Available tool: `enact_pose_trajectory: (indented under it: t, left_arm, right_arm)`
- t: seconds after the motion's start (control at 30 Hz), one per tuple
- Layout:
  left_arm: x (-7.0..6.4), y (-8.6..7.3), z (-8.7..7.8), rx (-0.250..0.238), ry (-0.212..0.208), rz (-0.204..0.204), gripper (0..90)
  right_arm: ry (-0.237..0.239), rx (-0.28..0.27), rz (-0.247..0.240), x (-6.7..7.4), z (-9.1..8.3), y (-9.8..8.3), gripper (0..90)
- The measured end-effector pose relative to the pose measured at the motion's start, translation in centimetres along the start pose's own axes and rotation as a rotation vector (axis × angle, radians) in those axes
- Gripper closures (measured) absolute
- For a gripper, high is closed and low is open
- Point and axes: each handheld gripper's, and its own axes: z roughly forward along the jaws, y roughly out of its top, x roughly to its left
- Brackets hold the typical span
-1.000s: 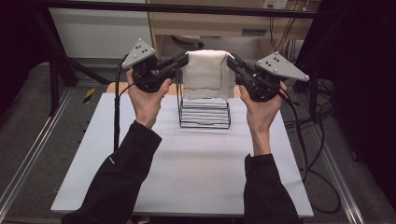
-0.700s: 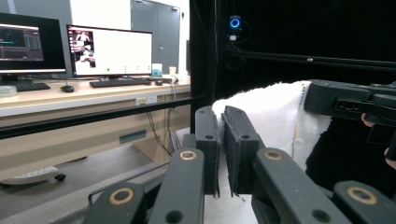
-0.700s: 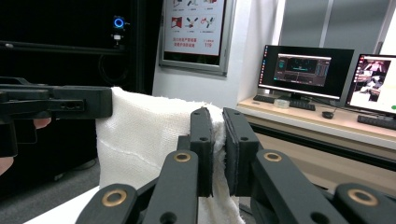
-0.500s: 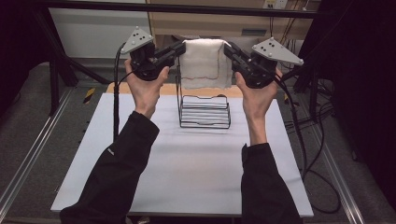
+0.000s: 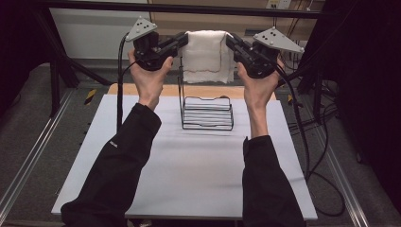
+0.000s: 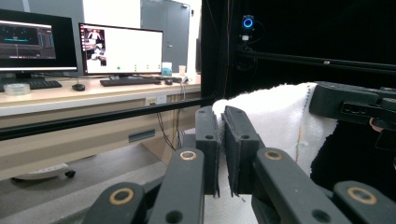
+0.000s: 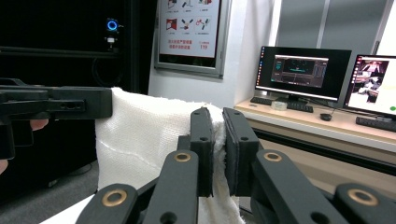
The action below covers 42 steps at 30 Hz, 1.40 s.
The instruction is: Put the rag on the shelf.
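A white towel (image 5: 206, 56) hangs folded between my two grippers, held high above a black wire rack (image 5: 206, 111). My left gripper (image 5: 182, 39) is shut on the towel's left top corner, and my right gripper (image 5: 231, 40) is shut on its right top corner. In the left gripper view the jaws of my left gripper (image 6: 222, 122) pinch the towel (image 6: 275, 116) edge, with the other gripper (image 6: 355, 103) clamped at the far side. In the right gripper view my right gripper (image 7: 218, 122) pinches the towel (image 7: 144, 135), and the other gripper (image 7: 56, 107) grips its far corner.
The rack stands on a white table (image 5: 189, 175) near its back middle. A desk with monitors (image 6: 121, 49) and keyboards lies beyond the table. Black frame bars (image 5: 198, 8) cross behind the towel, and cables (image 5: 302, 142) trail at the right.
Both hands have lifted the towel up and away from the rack, toward the back of the table. The towel now hangs clear above the rack's top.
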Motion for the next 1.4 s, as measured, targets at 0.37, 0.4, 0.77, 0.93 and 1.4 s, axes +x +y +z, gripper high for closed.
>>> enact_pose_trajectory:
  t: [0.37,0.4,0.77,0.93,1.4]
  left_arm:
    - [1.3,-0.2,1.7,0.014,0.034,-0.008,84.3]
    - [1.4,-0.2,1.9,0.012,0.036,-0.009,84.3]
    - [2.7,-0.8,3.0,0.031,0.055,-0.014,84.3]
    - [2.8,-1.2,3.6,0.041,0.056,-0.008,84.3]
    - [2.5,-3.4,4.2,0.090,0.046,0.007,84.3]
  right_arm:
    - [0.005,0.014,0.009,-1.0,1.8,-0.3,83.4]
    - [0.005,0.015,0.006,-1.1,1.9,-0.3,83.4]
    - [0.010,0.031,0.016,-1.8,3.7,-1.1,83.4]
    - [0.010,0.038,0.038,-2.2,4.0,-1.6,83.4]
    - [0.019,0.096,0.044,-3.0,3.7,-3.9,83.4]
